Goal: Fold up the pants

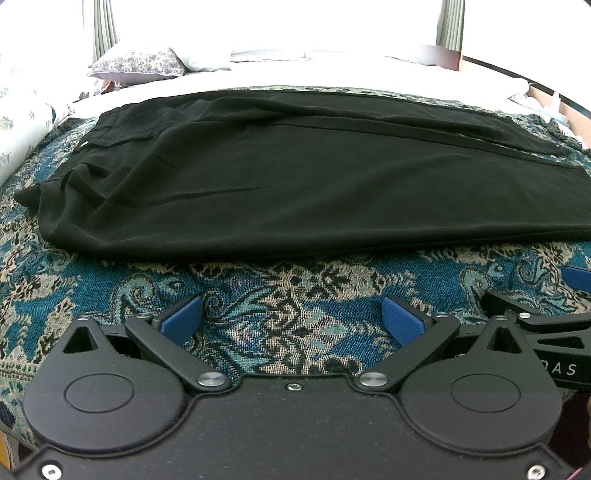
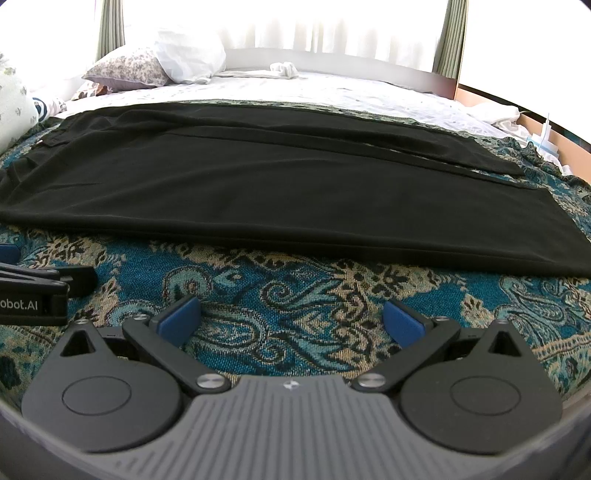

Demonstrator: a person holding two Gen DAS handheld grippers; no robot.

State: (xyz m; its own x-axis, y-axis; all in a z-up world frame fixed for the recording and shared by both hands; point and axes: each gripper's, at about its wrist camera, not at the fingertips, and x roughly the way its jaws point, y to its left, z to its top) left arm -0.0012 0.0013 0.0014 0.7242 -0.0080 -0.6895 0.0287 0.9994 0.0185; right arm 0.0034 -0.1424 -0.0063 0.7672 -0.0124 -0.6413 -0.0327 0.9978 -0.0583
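The left gripper [image 1: 291, 319] has its 2 blue-padded fingers [image 1: 181, 319] spread wide with nothing between them, hovering low above a blue and beige paisley blanket [image 1: 280, 295]. The right gripper [image 2: 291, 319] is likewise spread wide and empty above the same blanket [image 2: 280, 295], just beside the left one: each shows at the inner edge of the other's view.

Just beyond both grippers lie the black pants [image 1: 258, 173], stretched lengthwise across the blanket, apart from the fingertips. In the left wrist view the waistband end sits at the left, bunched into a few soft folds, and the 2 legs run to the right side by side, with a narrow strip of blanket showing between them near the hems. In the right wrist view the pants [image 2: 280, 192] lie fairly flat, the near edge straight.

Past the pants lies a white sheet [image 2: 332, 92], with a floral pillow [image 2: 125, 70] at the far left and curtains [image 2: 110, 26] behind a bright window.
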